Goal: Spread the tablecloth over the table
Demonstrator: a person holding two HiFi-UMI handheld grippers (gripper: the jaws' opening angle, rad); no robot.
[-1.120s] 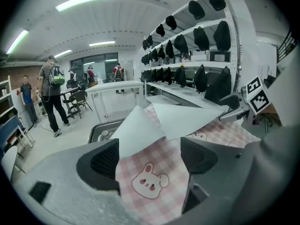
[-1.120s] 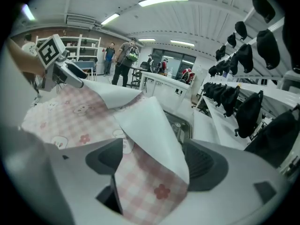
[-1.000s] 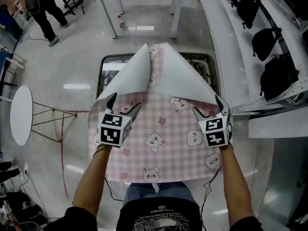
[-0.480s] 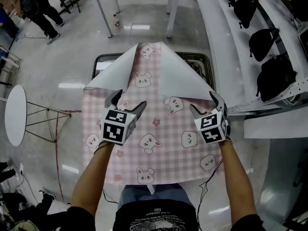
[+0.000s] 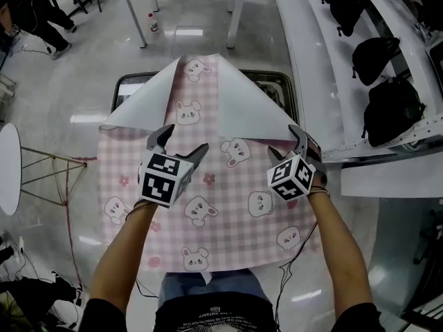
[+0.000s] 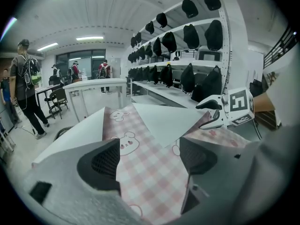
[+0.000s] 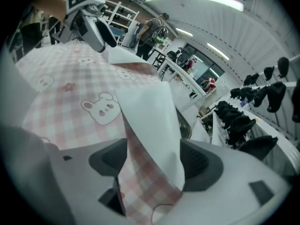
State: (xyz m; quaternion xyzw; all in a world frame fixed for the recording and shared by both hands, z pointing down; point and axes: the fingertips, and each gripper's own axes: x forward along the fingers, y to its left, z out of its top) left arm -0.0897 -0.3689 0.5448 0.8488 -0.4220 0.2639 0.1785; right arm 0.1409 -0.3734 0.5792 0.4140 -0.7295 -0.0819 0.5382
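A pink checked tablecloth (image 5: 228, 206) with bunny prints lies over the table. Its two far corners are folded back, showing white undersides as a left flap (image 5: 149, 102) and a right flap (image 5: 249, 106). My left gripper (image 5: 181, 141) hovers open over the cloth just below the left flap. In the left gripper view (image 6: 150, 158) flat cloth (image 6: 150, 135) lies under the wide jaws, untouched. My right gripper (image 5: 287, 144) is at the right flap's edge. In the right gripper view (image 7: 154, 161) its jaws are closing, and the folded cloth edge (image 7: 150, 125) stands between them, not pressed.
The table's dark-rimmed top (image 5: 280, 81) shows beyond the cloth. White shelves with black bags (image 5: 387, 109) run along the right. A small round white table (image 5: 5, 168) stands at the left, a white table's legs (image 5: 235, 12) further off, with a person (image 5: 34, 12) and a bottle (image 5: 153, 23).
Both grippers have moved forward over the cloth, and the right one has rolled. The raised flaps have sunk lower and wider apart, so more pattern shows between them.
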